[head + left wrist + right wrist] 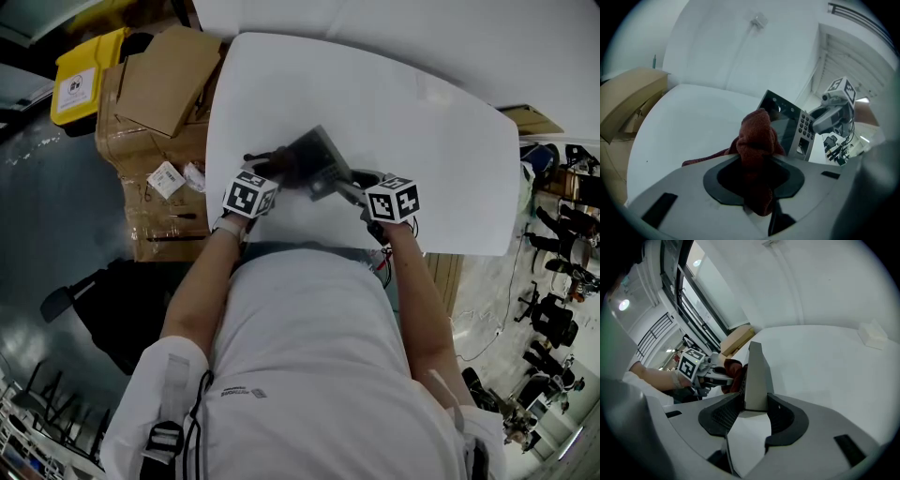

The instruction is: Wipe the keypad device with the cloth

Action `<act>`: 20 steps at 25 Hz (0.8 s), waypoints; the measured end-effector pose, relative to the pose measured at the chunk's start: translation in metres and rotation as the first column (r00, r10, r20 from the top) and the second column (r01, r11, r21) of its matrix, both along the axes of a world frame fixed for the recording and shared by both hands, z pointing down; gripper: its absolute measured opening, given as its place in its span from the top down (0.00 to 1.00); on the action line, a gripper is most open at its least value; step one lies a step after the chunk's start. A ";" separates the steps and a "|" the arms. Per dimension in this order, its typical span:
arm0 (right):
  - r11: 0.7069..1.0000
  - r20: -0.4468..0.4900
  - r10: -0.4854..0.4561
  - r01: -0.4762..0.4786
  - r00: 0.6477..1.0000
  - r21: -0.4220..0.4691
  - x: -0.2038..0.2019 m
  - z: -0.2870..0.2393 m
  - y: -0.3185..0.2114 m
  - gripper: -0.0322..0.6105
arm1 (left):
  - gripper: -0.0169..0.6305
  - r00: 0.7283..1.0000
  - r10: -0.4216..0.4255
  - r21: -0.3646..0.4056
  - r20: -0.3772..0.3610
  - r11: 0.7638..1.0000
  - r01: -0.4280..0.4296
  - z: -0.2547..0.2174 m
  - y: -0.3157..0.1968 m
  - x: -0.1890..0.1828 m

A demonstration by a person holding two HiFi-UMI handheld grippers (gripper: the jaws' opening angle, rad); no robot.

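Standing tilted on edge, the keypad device (756, 376) is sitting between the jaws of the right gripper (752, 416), which are clamping its near end. Its long axis is running straight ahead of that gripper and upward. Whether its lower edge is touching the white tabletop (441, 131) I cannot tell. The left gripper (757, 174) is pinching a bunched dark red cloth (757, 138), which is sticking up just ahead of its jaws, with a tail hanging off to their left. Seen from this gripper, the device is lying directly in front and slightly to the right, with its screen face turned toward the cloth and its keys further right, next to the right gripper. The cloth looks to be touching or almost touching that face. The left gripper is the nearer one to the surface being cleaned, so the wipe probably calls for sliding the cloth rightward along the face toward the keys while the right gripper is steadying the device. Cardboard boxes (159, 94) are lying well off to the left, beyond the tabletop's edge.
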State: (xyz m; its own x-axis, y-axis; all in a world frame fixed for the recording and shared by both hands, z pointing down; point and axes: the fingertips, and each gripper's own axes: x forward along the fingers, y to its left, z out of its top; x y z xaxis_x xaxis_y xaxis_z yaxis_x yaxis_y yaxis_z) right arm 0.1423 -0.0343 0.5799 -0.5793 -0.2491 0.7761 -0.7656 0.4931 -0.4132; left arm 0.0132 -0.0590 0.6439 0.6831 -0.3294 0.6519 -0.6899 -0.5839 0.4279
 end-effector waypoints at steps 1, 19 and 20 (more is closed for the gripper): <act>1.000 0.001 0.004 -0.004 1.000 0.002 0.000 0.000 0.000 0.68 | 0.80 1.000 0.002 -0.003 -0.003 1.000 -0.002 -0.001 0.000 0.000; 1.000 -0.012 0.011 -0.010 1.000 0.020 0.000 0.000 0.001 0.68 | 0.80 0.965 0.187 0.210 -0.184 0.967 -0.147 -0.119 -0.008 0.074; 1.000 -0.012 0.010 -0.010 1.000 0.020 -0.001 -0.001 0.001 0.68 | 0.80 0.964 0.195 0.217 -0.183 0.964 -0.154 -0.121 -0.009 0.079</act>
State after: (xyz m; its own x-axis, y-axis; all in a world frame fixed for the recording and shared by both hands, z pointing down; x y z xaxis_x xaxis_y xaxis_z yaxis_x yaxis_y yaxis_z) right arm 0.1416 -0.0328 0.5792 -0.5674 -0.2704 0.7778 -0.7754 0.4934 -0.3942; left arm 0.0919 -0.0679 0.5228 0.8515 -0.3022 0.4284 -0.4812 -0.7749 0.4098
